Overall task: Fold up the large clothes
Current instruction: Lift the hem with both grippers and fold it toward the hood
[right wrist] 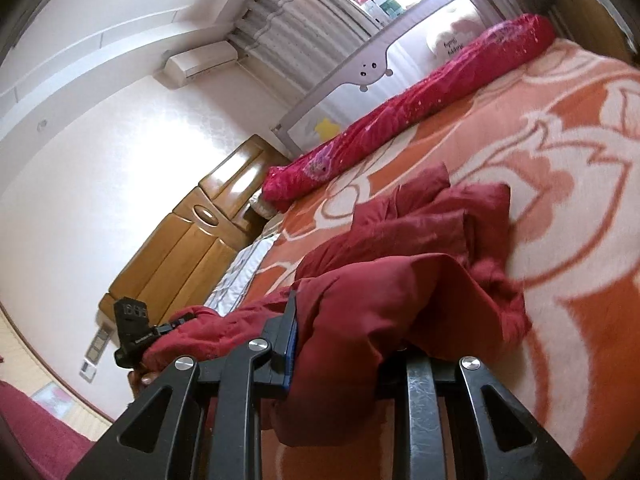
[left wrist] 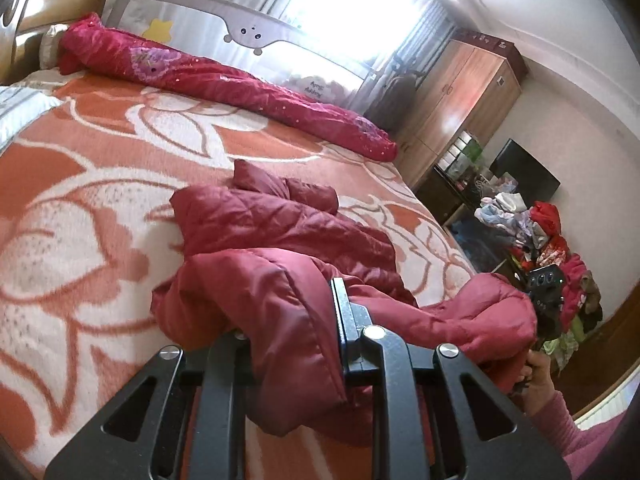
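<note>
Padding made the red puffer jacket bulky but light, soft and likely slippery at its shell, so a seam or hem edge looked the safest hold. It lay crumpled on the orange floral blanket, with its near edge raised off the bed. The left gripper pinched a thick fold at six o'clock in its view; the right gripper pinched another fold likewise, the rest trailing toward twelve o'clock.

Dark red quilted jacket; orange-and-white floral blanket.
</note>
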### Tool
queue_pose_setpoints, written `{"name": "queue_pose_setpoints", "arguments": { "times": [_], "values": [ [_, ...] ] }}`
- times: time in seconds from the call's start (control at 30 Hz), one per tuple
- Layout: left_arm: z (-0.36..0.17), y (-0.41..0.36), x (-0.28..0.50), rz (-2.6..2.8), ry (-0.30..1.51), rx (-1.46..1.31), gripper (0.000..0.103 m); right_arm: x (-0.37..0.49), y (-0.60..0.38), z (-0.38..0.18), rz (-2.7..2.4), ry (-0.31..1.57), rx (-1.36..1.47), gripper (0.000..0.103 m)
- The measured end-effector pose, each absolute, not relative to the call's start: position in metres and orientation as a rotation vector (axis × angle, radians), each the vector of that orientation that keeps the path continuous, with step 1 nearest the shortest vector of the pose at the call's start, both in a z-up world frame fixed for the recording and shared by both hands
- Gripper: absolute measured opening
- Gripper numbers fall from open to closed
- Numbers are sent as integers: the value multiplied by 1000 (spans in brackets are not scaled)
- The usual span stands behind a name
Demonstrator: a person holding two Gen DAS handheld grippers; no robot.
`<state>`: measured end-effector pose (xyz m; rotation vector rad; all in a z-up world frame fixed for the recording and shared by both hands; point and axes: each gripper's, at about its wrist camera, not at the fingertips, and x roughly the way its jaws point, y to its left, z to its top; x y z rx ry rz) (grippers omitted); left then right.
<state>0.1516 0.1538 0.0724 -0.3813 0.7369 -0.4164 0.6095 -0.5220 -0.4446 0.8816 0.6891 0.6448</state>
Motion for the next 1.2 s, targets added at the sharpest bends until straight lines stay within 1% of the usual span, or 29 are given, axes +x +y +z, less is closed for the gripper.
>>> {"name": "queue_pose_setpoints", "arguments": {
  "times": [0.37, 0.57, 0.97, 1.2],
  "values": [
    [75, 153, 232, -350, 760, -421, 18, 691, -519, -448, 517, 714, 845, 23],
    [70, 145, 275, -307, 776, -403, 18, 736, -521, -464, 430, 755, 837, 23],
    [27, 148, 359, -199, 860, -439, 18, 815, -512, -513, 298, 853, 832, 23],
    [-2, 145, 405, -153, 912, -450, 19, 854, -508, -552, 207, 911, 895, 23]
  ]
}}
